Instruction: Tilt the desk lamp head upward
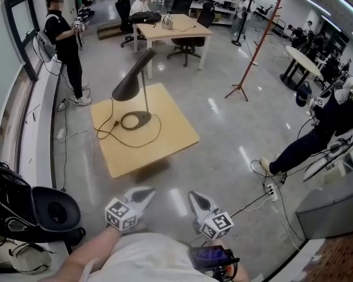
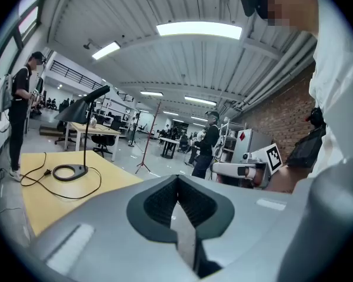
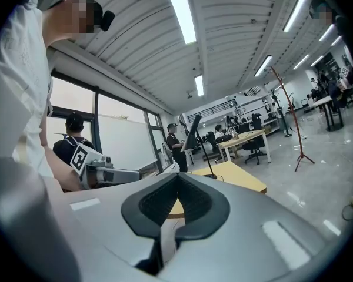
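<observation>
A dark desk lamp stands on a low square wooden table [image 1: 165, 143]. Its ring base [image 1: 135, 120] rests on the tabletop, a thin stem rises from it, and the cone head [image 1: 133, 76] slopes down to the left. The lamp's black cord [image 1: 109, 135] loops over the table. My left gripper [image 1: 143, 195] and right gripper [image 1: 197, 202] are held close to my body, well short of the table, both shut and empty. The left gripper view shows the lamp base [image 2: 70, 171] and head [image 2: 82, 102] far off. In the right gripper view the lamp head [image 3: 193, 131] is small above the table [image 3: 235, 175].
A black bin [image 1: 56, 211] and bags sit at the left. A person [image 1: 66, 44] stands beyond the table, another [image 1: 317, 134] sits at the right. A coat stand [image 1: 256, 49], a far desk [image 1: 173, 29] with chairs, and a power strip [image 1: 272, 191] on the floor.
</observation>
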